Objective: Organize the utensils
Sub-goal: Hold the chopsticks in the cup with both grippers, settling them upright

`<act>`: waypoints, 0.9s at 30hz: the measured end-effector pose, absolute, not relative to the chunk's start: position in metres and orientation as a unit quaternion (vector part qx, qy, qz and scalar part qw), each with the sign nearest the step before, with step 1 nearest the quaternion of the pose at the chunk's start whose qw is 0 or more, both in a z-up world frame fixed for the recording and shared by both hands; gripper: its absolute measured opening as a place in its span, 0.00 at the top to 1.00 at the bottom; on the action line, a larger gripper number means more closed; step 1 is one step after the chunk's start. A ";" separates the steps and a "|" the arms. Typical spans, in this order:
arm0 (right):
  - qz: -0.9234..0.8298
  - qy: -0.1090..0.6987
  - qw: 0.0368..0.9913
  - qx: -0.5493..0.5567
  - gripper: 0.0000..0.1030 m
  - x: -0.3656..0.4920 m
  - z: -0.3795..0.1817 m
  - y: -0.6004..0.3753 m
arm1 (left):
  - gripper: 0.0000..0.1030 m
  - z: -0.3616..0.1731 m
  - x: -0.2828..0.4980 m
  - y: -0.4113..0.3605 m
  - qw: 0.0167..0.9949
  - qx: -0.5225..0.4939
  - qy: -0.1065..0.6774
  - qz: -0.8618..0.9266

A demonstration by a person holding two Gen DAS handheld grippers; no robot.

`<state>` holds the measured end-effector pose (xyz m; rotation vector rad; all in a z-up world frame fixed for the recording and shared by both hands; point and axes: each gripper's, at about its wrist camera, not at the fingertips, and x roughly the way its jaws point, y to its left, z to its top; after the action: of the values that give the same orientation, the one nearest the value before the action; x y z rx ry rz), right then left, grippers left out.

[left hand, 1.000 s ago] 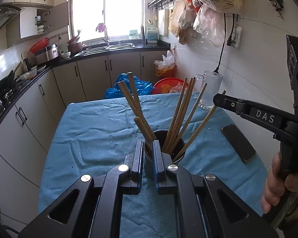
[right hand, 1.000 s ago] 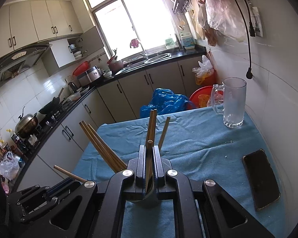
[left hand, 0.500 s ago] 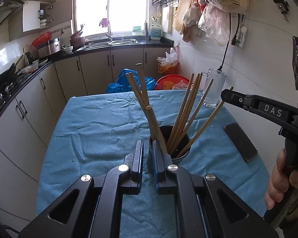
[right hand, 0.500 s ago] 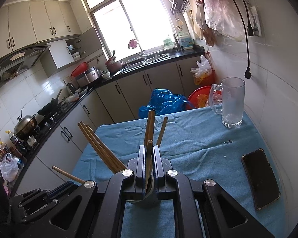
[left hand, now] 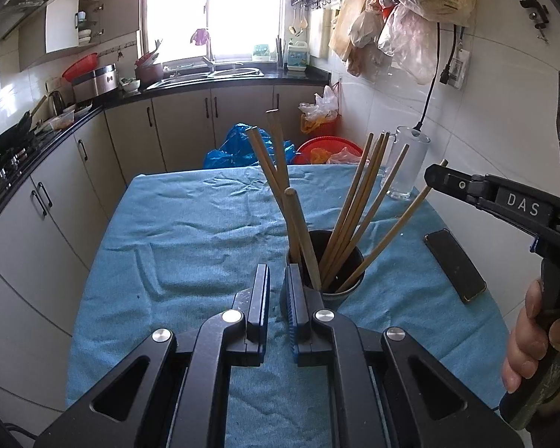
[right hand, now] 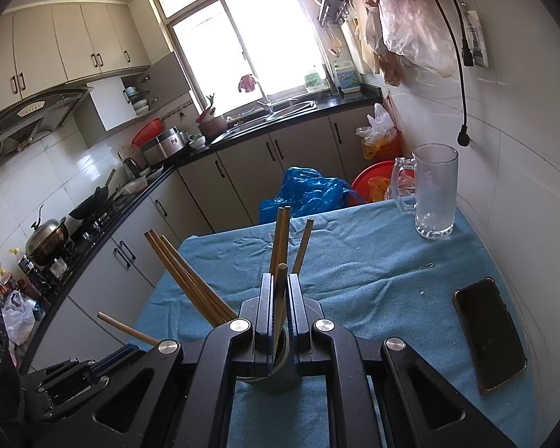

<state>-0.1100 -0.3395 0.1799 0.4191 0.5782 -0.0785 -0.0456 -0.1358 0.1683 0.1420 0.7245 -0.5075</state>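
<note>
The right tool (right hand: 279, 306) is clamped on a single chopstick (right hand: 280, 291) standing in the dark cup (left hand: 326, 283) on the blue-clothed bench (left hand: 190, 239). The left tool (left hand: 277, 295), its jaws nearly together and holding nothing, sits just beside the cup's rim. The other chopsticks (left hand: 358, 201) lean fanned out in the cup, with a phone (left hand: 454, 265) and a glass mug (right hand: 435, 196) farther off.

Showing pale tan wooden chopsticks (left hand: 358, 201) in a dark cup (left hand: 349, 285), lying on a plain blue cloth (left hand: 190, 231); glinting clear glass mug (right hand: 435, 194); gleaming black phone (right hand: 491, 332); crumpling bright blue bag (right hand: 306, 192); peeking red basin (left hand: 328, 147).
</note>
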 end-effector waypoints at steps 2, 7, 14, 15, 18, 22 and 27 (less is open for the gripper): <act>-0.039 0.283 0.936 0.207 0.93 -0.110 0.180 -0.341 | 0.92 0.167 -0.045 -0.134 0.901 0.068 0.351 -0.243; -0.040 0.283 0.936 0.208 0.93 -0.110 0.179 -0.341 | 0.92 0.166 -0.045 -0.135 0.901 0.067 0.355 -0.239; -0.039 0.283 0.936 0.207 0.93 -0.110 0.179 -0.341 | 0.92 0.162 -0.044 -0.135 0.901 0.066 0.361 -0.233; -0.039 0.283 0.935 0.207 0.93 -0.110 0.179 -0.341 | 0.92 0.162 -0.044 -0.135 0.901 0.066 0.361 -0.233; -0.039 0.283 0.936 0.207 0.93 -0.110 0.179 -0.341 | 0.92 0.162 -0.044 -0.136 0.901 0.066 0.362 -0.232; -0.040 0.283 0.935 0.208 0.93 -0.111 0.178 -0.341 | 0.92 0.161 -0.043 -0.135 0.900 0.064 0.364 -0.230; -0.040 0.283 0.936 0.207 0.93 -0.111 0.178 -0.340 | 0.92 0.159 -0.043 -0.133 0.900 0.063 0.365 -0.228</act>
<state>-0.1109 -0.3403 0.1783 0.4240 0.5784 -0.0818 -0.0431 -0.1333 0.1589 0.1307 0.7558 -0.4715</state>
